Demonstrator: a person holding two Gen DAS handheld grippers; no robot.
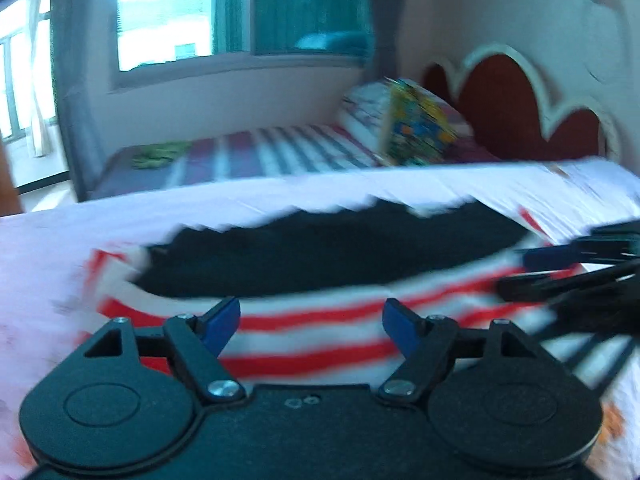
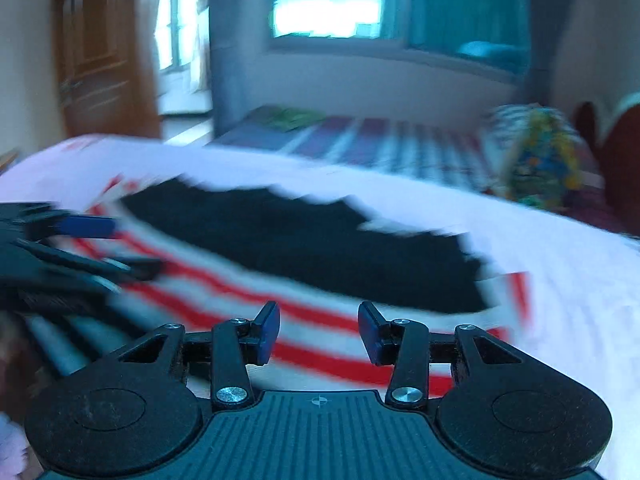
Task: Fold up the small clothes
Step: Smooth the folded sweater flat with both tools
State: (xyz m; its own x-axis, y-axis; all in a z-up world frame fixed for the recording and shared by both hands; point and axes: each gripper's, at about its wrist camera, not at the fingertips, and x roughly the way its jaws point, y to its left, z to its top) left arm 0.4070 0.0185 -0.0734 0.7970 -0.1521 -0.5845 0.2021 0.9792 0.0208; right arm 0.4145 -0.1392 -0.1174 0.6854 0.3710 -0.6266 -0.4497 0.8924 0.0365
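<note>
A small garment with red and white stripes (image 1: 320, 340) and a black part (image 1: 320, 252) lies spread on the pale bed sheet (image 1: 200, 208). Both views are blurred. My left gripper (image 1: 312, 308) hovers over the near striped edge, its blue-padded jaws wide apart and nothing between them. My right gripper (image 2: 319, 312) is over the same striped hem (image 2: 224, 292), further right, with its jaws apart and empty; the black part (image 2: 320, 248) lies beyond it. Each gripper shows in the other's view: the right gripper (image 1: 524, 272) at the right edge, the left gripper (image 2: 120, 246) at the left edge.
A second bed with a striped cover (image 1: 280, 152) stands behind, with colourful pillows (image 1: 416, 124) against a red headboard (image 1: 500, 108). A window with teal curtains (image 1: 168, 12) is on the far wall. A wooden door (image 2: 100, 52) is at the left.
</note>
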